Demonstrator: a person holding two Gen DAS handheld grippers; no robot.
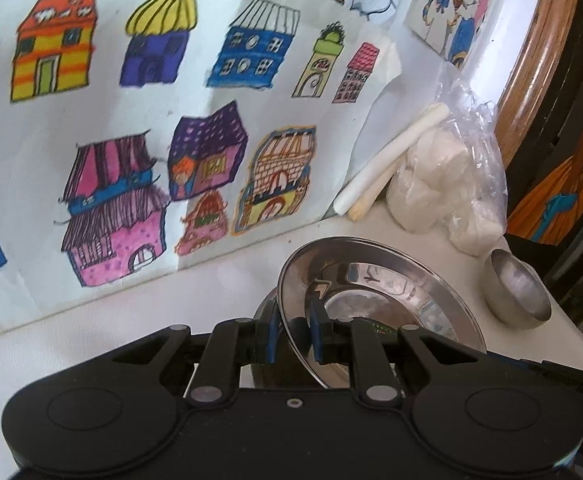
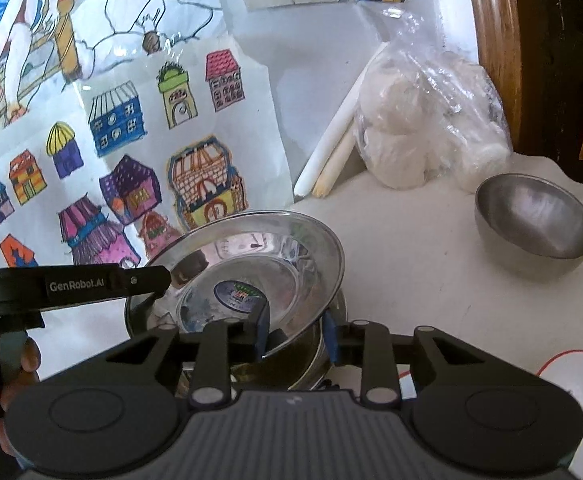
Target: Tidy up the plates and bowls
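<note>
Claws: left claw (image 1: 295,330) and right claw (image 2: 295,338) each clamp tilted steel plate (image 2: 247,276) rim.

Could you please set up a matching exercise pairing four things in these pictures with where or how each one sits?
Things:
1. plate
2. bowl
3. bag
4. drawings

States:
A. propped against the wall
B. gripped at its rim, tilted
C. in the corner, holding white lumps
D. standing alone on the table, right of the plate

Pairs: 1-B, 2-D, 3-C, 4-A
</note>
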